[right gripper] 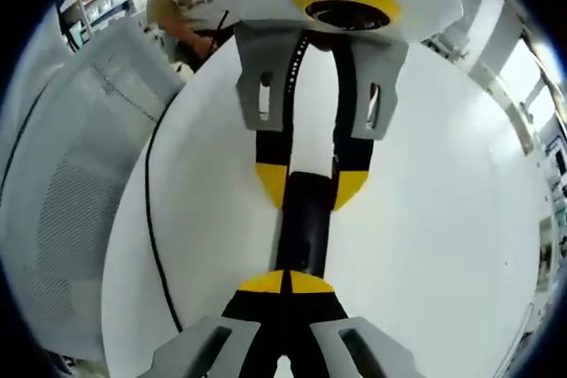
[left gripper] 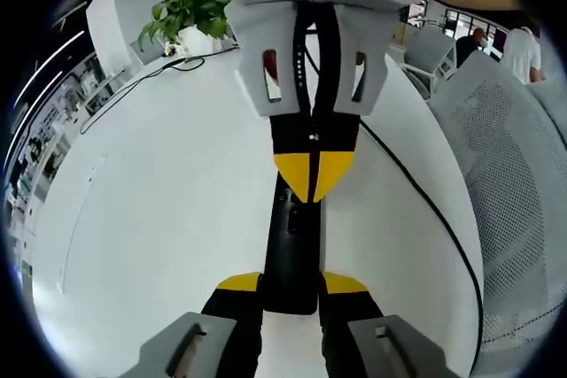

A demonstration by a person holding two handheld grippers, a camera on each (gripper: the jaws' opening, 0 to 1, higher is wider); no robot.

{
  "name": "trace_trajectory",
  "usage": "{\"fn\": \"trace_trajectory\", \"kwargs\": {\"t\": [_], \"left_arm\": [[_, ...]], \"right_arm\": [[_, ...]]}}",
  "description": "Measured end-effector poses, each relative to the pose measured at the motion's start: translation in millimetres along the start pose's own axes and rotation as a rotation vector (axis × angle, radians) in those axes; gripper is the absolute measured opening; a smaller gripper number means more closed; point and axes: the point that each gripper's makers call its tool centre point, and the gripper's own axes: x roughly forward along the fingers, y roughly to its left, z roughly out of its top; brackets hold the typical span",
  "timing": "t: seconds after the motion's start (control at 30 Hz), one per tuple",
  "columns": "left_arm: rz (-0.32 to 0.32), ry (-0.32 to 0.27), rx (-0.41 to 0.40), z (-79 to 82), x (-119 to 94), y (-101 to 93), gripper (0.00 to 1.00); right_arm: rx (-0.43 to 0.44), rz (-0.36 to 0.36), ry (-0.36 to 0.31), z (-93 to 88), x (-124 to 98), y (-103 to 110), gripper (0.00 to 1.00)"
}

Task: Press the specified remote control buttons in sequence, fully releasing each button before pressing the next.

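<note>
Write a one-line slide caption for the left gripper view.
Left hand-held gripper clamps a black remote control on a white table while the right hand-held gripper's closed yellow tips press it.

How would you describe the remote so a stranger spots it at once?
On the white table, two grippers face each other. The remote is the long, flat black bar running between them, one end flanked by the yellow-tipped jaws of the left gripper. Unlike the thin, curving black cable beside it, it is straight and broad.

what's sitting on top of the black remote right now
The right gripper, its yellow-tipped jaws closed together, rests on the slim black remote control. The button beneath the tips is covered.
</note>
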Motion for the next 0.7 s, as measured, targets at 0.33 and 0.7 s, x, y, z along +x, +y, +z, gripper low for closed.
{"fn": "trace_trajectory", "kwargs": {"t": [0.33,0.7], "left_arm": [[0.006,0.004,0.009,0.4,-0.2,0.2,0.23],[0.008,-0.002,0.012,0.6,-0.5,0.3,0.23]], "right_arm": [[0.022,-0.010,-0.021,-0.4,-0.3,-0.7,0.00],[-0.012,-0.026,-0.035,7.8,-14.2,-1.0,0.00]]}}
